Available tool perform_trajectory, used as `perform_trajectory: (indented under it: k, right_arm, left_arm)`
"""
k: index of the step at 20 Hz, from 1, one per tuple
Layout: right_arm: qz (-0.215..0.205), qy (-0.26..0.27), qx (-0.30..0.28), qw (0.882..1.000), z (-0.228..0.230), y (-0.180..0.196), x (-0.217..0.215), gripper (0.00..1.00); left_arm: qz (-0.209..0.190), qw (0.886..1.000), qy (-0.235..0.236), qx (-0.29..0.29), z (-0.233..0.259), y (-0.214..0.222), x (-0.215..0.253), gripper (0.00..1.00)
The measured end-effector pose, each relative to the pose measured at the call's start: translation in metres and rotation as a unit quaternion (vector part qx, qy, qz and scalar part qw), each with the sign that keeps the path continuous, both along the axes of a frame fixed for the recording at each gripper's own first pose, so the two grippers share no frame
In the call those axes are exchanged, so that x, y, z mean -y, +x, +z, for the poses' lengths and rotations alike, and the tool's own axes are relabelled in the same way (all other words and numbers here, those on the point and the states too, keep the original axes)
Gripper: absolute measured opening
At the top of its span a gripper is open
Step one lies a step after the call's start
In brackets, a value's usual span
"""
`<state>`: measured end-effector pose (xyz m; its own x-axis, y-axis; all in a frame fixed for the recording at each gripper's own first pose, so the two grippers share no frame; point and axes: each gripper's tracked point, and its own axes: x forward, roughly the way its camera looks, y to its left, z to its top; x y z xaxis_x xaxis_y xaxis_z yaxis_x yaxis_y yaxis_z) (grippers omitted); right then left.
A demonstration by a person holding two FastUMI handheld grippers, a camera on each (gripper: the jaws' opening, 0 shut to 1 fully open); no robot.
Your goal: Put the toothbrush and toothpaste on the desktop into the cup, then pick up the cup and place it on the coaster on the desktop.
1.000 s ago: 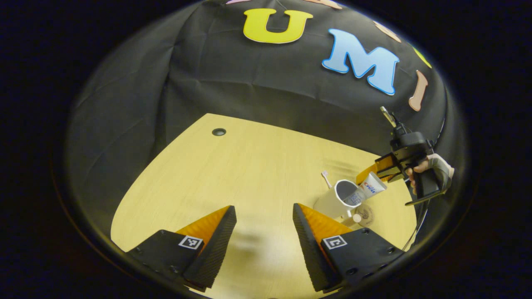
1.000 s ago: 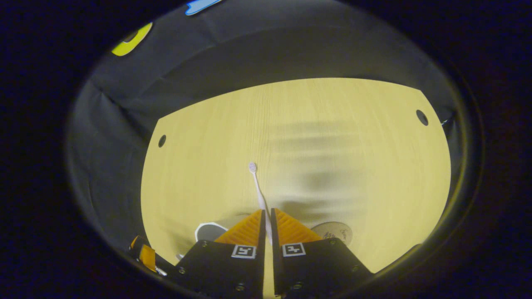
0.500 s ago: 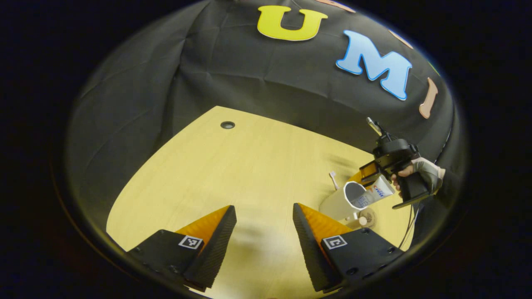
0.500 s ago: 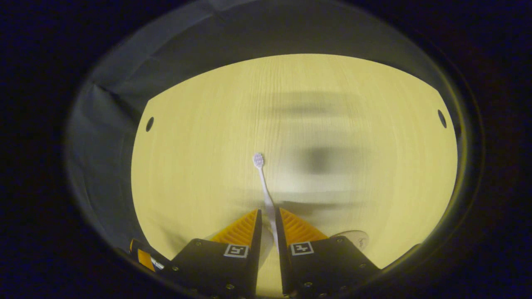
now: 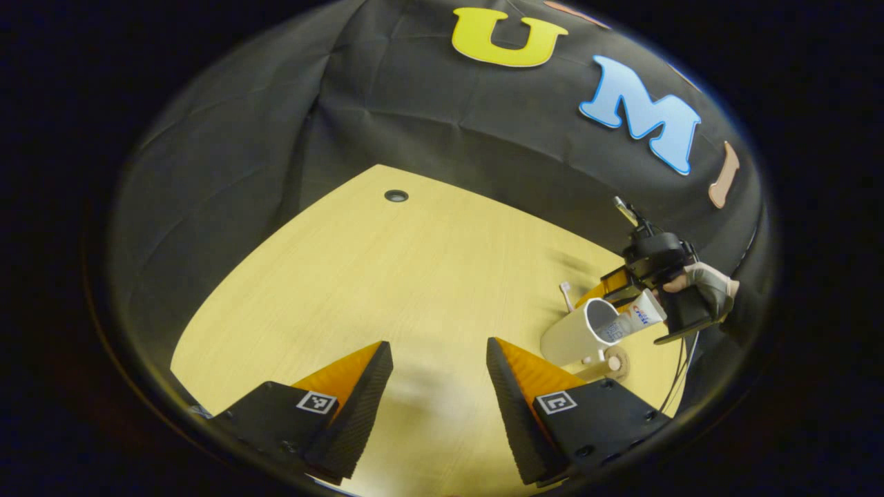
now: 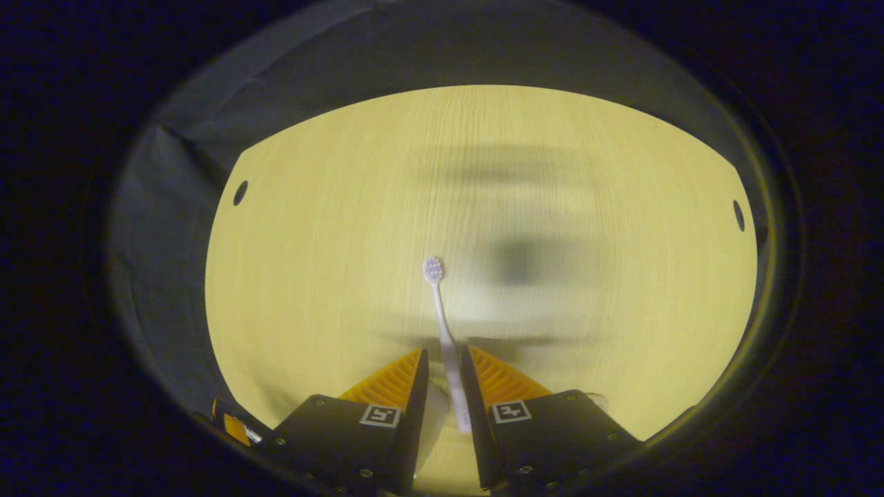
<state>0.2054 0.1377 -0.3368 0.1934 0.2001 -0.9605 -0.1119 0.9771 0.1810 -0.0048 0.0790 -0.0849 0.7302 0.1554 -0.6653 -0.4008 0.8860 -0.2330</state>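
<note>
Gaping left gripper (image 5: pixel 437 344): its two fingers stand wide apart with nothing between them, above bare desktop (image 5: pixel 414 276).
Right gripper (image 6: pixel 443 351): seen in its own view, the fingers are a narrow way apart. The toothbrush handle runs up through the gap, close against the right-hand finger, with open space on the other side, so it is not clamped from both sides.
Toothbrush (image 6: pixel 442 324): white, its bristled head pointing away from the camera over the wood. The left gripper view catches the head as a small white tip just behind the cup.
Cup (image 5: pixel 570 338): white. The left gripper view shows it far to the right, near the desktop's edge, mouth tilted toward the camera, with the right gripper close above and behind it.
Toothpaste (image 5: pixel 646 314): its tube sticks out of the cup's mouth, leaning toward the hand (image 5: pixel 701 283) that holds the right gripper.
Coaster (image 5: pixel 615 362): a small round disc on the desktop just in front of the cup. Whether the cup's base touches it cannot be told from here.
Pale shape (image 6: pixel 431 414): blurred, low between the right gripper's fingers beside the handle. What it is cannot be told.
Hole (image 5: pixel 396 195): a dark round opening near the desktop's far edge, well apart from everything else.
</note>
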Motion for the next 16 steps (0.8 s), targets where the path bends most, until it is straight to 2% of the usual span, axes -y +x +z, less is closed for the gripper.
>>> perform_trajectory:
  k: [1,2,3,4,9,10,11,12,13,14,15,16]
  right_arm:
    - [-0.003,0.000,-0.004,1.000,-0.002,0.001,0.000,0.39]
    - [-0.004,-0.001,-0.008,1.000,-0.004,0.001,0.001,0.35]
    - [-0.004,-0.005,-0.010,1.000,-0.007,0.002,0.001,0.31]
    - [-0.003,-0.009,-0.013,1.000,-0.011,0.003,0.002,0.35]
    - [0.012,-0.043,-0.022,0.999,-0.019,-0.004,0.012,0.32]
    - [0.007,-0.030,-0.008,0.999,-0.011,0.012,0.009,0.22]
    - [0.004,-0.041,-0.014,0.999,-0.013,0.005,0.015,0.08]
    - [-0.002,-0.041,-0.016,0.999,-0.012,0.005,0.018,0.08]
    - [-0.004,-0.039,-0.017,0.999,-0.013,0.003,0.020,0.08]
    - [-0.006,-0.037,-0.016,0.999,-0.011,0.004,0.021,0.09]
    - [-0.008,-0.029,-0.011,0.999,-0.008,0.005,0.018,0.09]
    - [-0.012,-0.017,-0.003,1.000,0.000,0.010,0.017,0.08]
  left_arm:
    - [0.003,1.000,-0.003,-0.002,0.000,0.000,0.002,0.89]
    - [0.005,1.000,-0.005,-0.003,0.001,0.000,0.003,0.89]
    - [0.005,1.000,-0.007,-0.004,0.001,0.000,0.005,0.84]
    - [0.005,1.000,-0.007,-0.006,0.000,-0.001,0.006,0.89]
    - [0.006,1.000,-0.009,-0.012,-0.003,0.001,0.006,0.89]
    - [0.006,1.000,-0.010,-0.012,-0.003,0.001,0.007,0.89]
    - [0.005,1.000,-0.011,-0.012,-0.002,0.002,0.007,0.89]
    - [0.004,1.000,-0.012,-0.014,-0.002,0.001,0.009,0.92]
    - [0.002,1.000,-0.013,-0.014,-0.002,0.001,0.011,0.89]
    - [-0.001,1.000,-0.012,-0.015,-0.002,0.002,0.012,0.91]
    - [-0.004,1.000,-0.010,-0.014,-0.002,0.002,0.012,0.88]
    - [-0.007,1.000,-0.010,-0.013,-0.004,0.003,0.013,0.89]
